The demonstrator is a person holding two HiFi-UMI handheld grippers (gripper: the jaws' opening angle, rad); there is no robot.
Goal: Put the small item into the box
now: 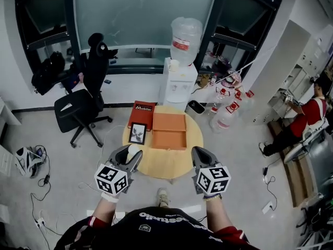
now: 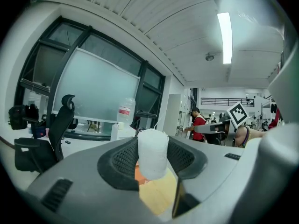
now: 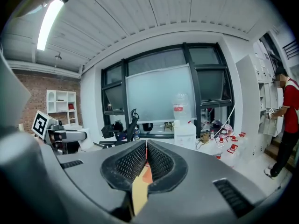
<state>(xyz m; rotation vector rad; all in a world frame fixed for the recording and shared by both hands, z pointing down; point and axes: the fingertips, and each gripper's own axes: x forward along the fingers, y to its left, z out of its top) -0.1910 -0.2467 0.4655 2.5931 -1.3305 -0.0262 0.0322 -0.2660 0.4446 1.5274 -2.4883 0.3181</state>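
Note:
A small white cylinder (image 2: pixel 153 153) stands upright between the pads of my left gripper (image 2: pixel 153 164), which is shut on it. In the head view that gripper (image 1: pixel 130 153) hovers over the near left edge of the round wooden table (image 1: pixel 195 142), with the white cylinder (image 1: pixel 134 150) showing at its tips. The open orange box (image 1: pixel 168 130) lies in the middle of the table, beyond both grippers. My right gripper (image 1: pixel 200 155) sits over the near right edge, its jaws closed together with nothing between them (image 3: pixel 146 161).
A red lid (image 1: pixel 141 114) and a small framed picture (image 1: pixel 137 133) lie left of the box. A black office chair (image 1: pixel 83 105) stands at the left and a water dispenser (image 1: pixel 179 79) behind the table. Water bottles (image 1: pixel 226 108) stand on the floor. A person (image 1: pixel 312 113) sits far right.

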